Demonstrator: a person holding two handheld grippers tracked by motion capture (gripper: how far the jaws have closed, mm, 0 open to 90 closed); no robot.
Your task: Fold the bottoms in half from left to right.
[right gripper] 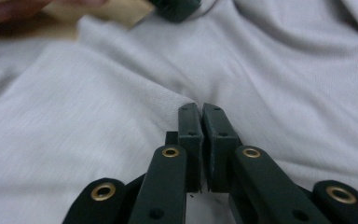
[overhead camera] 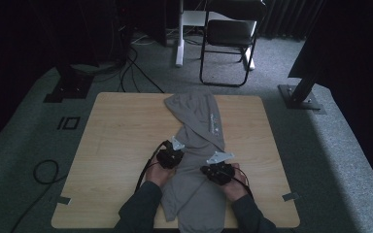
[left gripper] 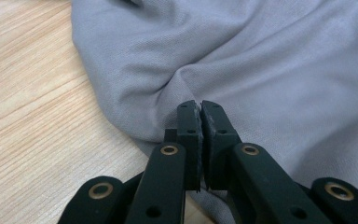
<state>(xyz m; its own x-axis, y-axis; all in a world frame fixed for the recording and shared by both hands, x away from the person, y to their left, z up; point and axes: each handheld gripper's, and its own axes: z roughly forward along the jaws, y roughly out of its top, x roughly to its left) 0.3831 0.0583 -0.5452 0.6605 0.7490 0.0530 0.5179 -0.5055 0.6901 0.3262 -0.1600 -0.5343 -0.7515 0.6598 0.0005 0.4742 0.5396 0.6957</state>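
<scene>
A grey garment lies lengthwise down the middle of the wooden table, hanging over its near edge. My left gripper sits at the garment's left edge, about halfway down. In the left gripper view the jaws are shut, and the cloth puckers into a fold at their tips. My right gripper rests on the garment a little nearer and to the right. In the right gripper view its jaws are shut at the end of a raised fold in the cloth.
A black folding chair and a white stand are on the carpet beyond the table. Cables lie on the floor at the left. Black frame feet stand at both far corners. The left gripper appears at the top of the right gripper view.
</scene>
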